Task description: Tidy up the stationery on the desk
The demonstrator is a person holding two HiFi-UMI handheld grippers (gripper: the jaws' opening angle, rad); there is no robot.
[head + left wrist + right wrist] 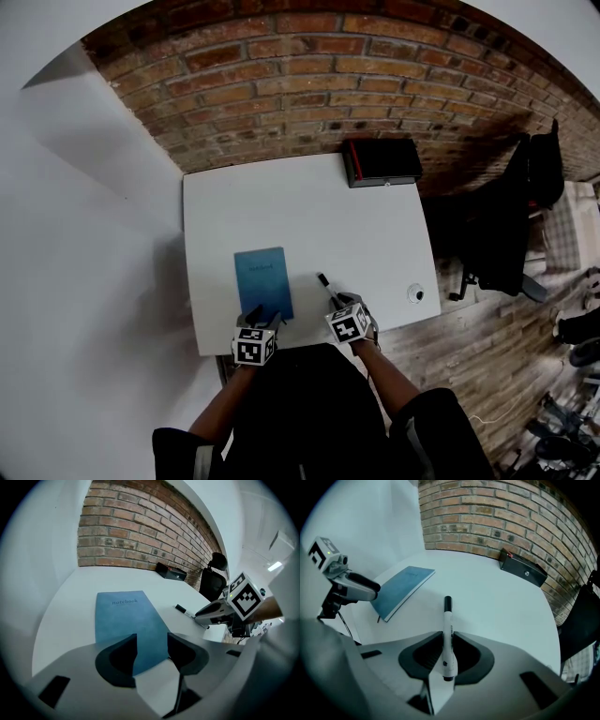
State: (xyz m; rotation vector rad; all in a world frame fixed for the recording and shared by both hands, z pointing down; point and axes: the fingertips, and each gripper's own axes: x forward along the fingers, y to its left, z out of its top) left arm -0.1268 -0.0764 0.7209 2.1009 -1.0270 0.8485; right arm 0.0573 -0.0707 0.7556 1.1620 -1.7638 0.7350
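A blue notebook (262,281) lies flat on the white desk (281,202), near its front edge. My left gripper (258,323) hovers over the notebook's near end. In the left gripper view its jaws stand apart, open, with the notebook (124,620) showing beneath the gap of the left gripper (152,651). A white marker with a black cap (324,284) sits to the right of the notebook. My right gripper (447,656) is shut on the marker (448,630), whose capped end points away from me. The marker's tail hides between the jaws.
A black box (382,161) sits at the desk's far right edge against the brick wall. A small round white object (415,292) rests near the desk's right front corner. A black office chair (506,225) stands to the right of the desk.
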